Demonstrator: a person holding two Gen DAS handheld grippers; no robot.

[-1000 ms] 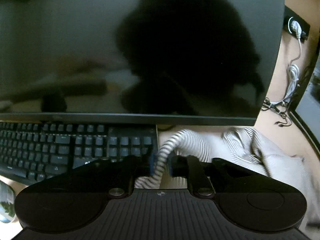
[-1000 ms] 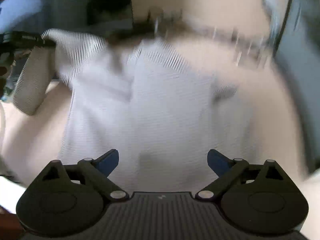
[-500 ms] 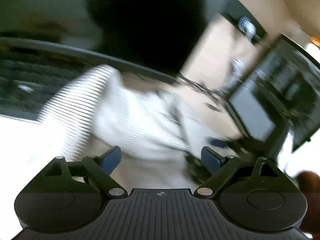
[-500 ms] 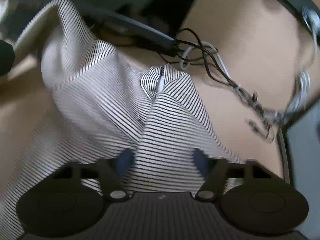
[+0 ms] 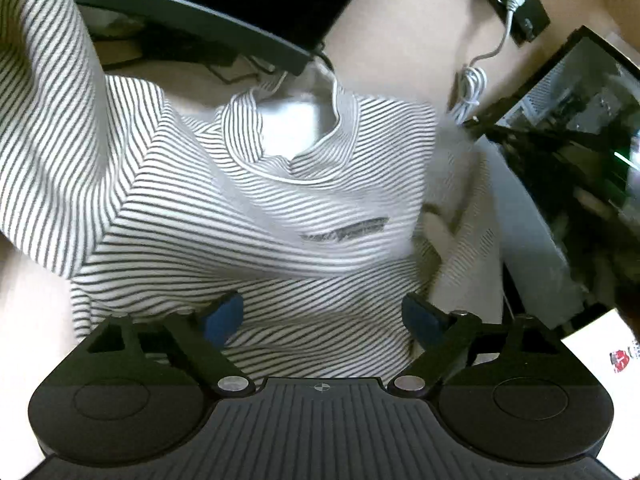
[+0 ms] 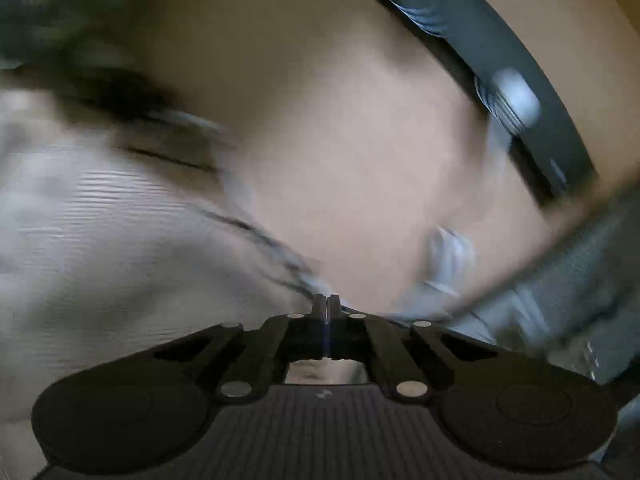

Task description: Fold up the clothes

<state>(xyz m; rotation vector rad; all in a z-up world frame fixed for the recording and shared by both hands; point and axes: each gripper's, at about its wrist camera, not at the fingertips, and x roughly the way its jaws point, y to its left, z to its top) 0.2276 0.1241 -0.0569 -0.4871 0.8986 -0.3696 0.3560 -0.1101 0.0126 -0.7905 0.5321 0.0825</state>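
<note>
A white shirt with thin dark stripes [image 5: 280, 216] lies crumpled on the tan desk, collar towards the monitor and one sleeve heaped up at the left. My left gripper [image 5: 322, 316] hovers over the shirt's body. Its blue pads stand wide apart and its jaws are closing a little, with fabric under the gap but neither pad pressing on it. In the blurred right wrist view, my right gripper [image 6: 326, 306] is shut. The shirt [image 6: 120, 240] stretches away to the left, and its dark hem runs straight into the closed fingertips.
A dark monitor [image 5: 240, 0] on a curved stand stands just behind the collar. A black power strip [image 5: 516, 4] with a white cable [image 5: 472, 92] lies at the back right. A second screen [image 5: 580, 120] stands at the right. Bare tan desk [image 6: 340, 140] lies ahead of the right gripper.
My left gripper let go of the striped sleeve, opened wide and dropped towards the shirt's body. My right gripper closed from wide open onto the shirt and swung fast sideways.
</note>
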